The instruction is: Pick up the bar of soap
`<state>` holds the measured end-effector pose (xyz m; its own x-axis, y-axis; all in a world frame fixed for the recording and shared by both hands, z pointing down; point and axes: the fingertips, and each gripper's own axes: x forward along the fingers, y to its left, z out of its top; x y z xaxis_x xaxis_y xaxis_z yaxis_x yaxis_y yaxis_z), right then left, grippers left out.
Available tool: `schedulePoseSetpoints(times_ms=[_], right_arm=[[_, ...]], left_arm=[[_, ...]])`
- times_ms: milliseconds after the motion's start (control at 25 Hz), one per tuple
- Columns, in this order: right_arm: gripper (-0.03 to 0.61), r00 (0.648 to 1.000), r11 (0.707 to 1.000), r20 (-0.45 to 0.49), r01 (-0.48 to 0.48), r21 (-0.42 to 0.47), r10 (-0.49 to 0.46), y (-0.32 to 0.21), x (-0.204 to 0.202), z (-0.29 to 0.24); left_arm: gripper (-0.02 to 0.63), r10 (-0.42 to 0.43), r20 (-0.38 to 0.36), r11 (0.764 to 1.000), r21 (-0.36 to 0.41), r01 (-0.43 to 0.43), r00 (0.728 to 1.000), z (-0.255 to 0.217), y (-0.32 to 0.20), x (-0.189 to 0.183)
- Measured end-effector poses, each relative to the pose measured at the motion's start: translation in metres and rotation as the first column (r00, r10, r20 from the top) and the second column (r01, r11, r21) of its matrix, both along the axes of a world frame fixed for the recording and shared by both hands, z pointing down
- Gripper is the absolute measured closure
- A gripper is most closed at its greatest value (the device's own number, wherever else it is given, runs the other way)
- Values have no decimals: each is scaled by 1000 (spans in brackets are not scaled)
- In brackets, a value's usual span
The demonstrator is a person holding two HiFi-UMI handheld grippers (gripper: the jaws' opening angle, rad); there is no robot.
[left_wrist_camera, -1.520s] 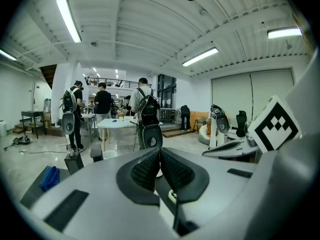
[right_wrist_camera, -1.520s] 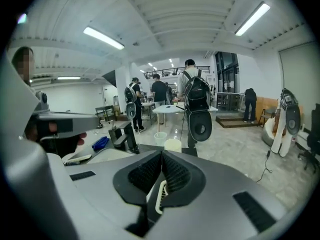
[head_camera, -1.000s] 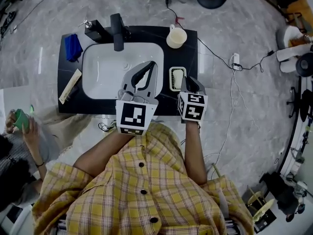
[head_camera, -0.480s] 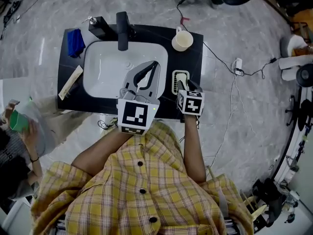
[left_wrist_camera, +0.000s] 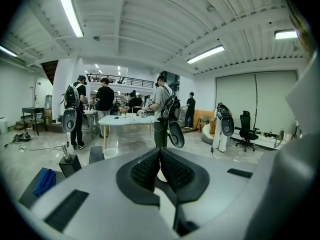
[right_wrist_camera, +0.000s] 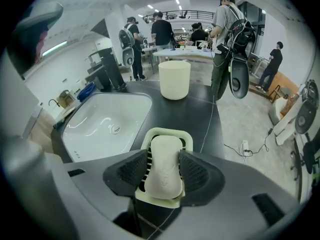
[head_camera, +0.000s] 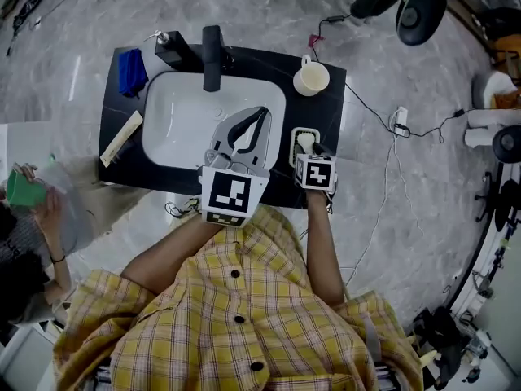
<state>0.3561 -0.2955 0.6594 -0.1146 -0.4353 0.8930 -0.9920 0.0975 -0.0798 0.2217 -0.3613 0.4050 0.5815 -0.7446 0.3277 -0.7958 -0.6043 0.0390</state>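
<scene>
A pale bar of soap (right_wrist_camera: 165, 173) lies in a light green slatted soap dish (right_wrist_camera: 168, 132) on the black counter (right_wrist_camera: 200, 114), right of the white basin (right_wrist_camera: 105, 119). My right gripper (right_wrist_camera: 164, 159) hangs low over the dish with its jaws opening, a pad on either side of the soap, close to its flanks without squeezing it. From the head view the dish (head_camera: 297, 137) and right gripper (head_camera: 308, 148) sit at the counter's front right. My left gripper (head_camera: 257, 116) hovers over the basin's front edge, shut with nothing in it (left_wrist_camera: 160, 152).
A cream cup (head_camera: 312, 78) stands at the counter's back right. A black faucet (head_camera: 212, 55) and dispenser (head_camera: 174, 50) stand behind the basin (head_camera: 183, 116); a blue cloth (head_camera: 132, 72) and a flat tube (head_camera: 120, 138) lie left. A cable (head_camera: 370, 108) trails right. A person with a green cup (head_camera: 23, 189) is at left.
My right gripper has moved forward from the counter's front edge onto the soap dish and its jaws have spread around the soap. The left gripper has stayed over the basin.
</scene>
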Motion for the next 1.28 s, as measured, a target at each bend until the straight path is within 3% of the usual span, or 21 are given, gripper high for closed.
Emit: schedulePoseSetpoints(times_ms=[640, 960, 1280], right_arm=[[385, 998, 993, -70, -5, -117, -3, -3, -3, 16], [380, 994, 997, -92, -60, -45, 55, -3, 5, 6], [380, 996, 995, -30, -84, 62, 86, 4, -3, -17]], left_arm=[[600, 9, -7, 1000, -22, -9, 1000, 7, -16, -4], [600, 4, -14, 1000, -22, -4, 1000, 6, -15, -11], [600, 31, -19, 999, -7, -31, 999, -1, 1, -8]])
